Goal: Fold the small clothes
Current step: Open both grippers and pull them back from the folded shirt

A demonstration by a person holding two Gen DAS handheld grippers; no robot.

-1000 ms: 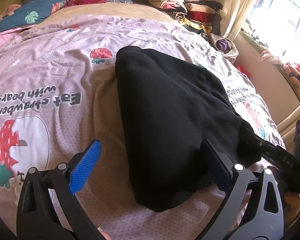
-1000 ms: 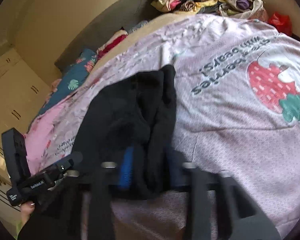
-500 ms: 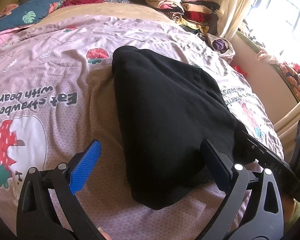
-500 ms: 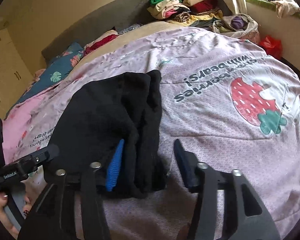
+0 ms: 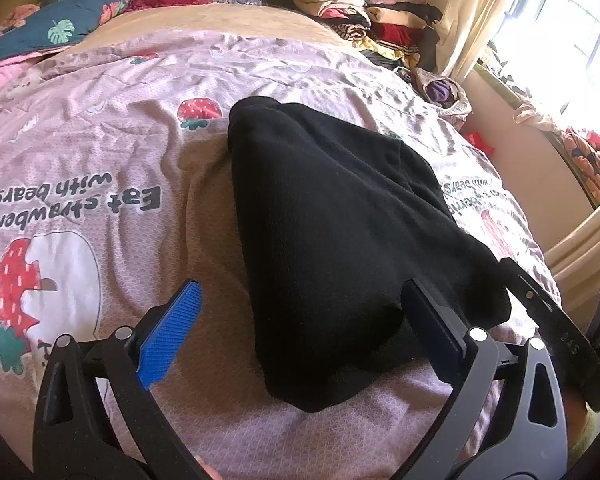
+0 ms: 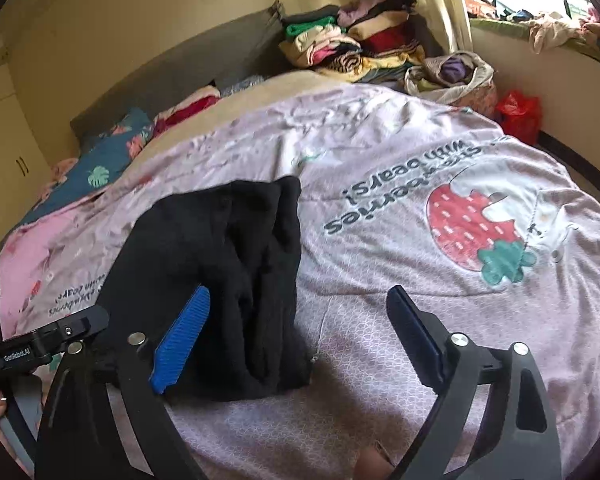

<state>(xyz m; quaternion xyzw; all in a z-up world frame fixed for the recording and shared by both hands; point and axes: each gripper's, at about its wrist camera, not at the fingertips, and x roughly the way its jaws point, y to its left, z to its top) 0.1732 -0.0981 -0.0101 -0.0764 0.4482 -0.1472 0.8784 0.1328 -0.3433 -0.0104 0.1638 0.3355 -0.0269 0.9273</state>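
On bed (image 5: 100, 152): black garment (image 5: 340, 240) folded, lying flat. Right tongs (image 6: 296, 340) just opening, fold dropped; left tongs (image 5: 300, 336) released, hovering.

The folded garment (image 5: 332, 248) is lying on the bedspread (image 5: 100, 152), and everything else is sitting around it. Beyond the garment, at the bed's far end, the pillows (image 5: 56, 28) are lying to the left and the stack of clothes (image 5: 364, 12) is sitting to the right.

Matt black cloth garment (image 5: 340, 240) on thin printed bedsheet (image 5: 100, 152).
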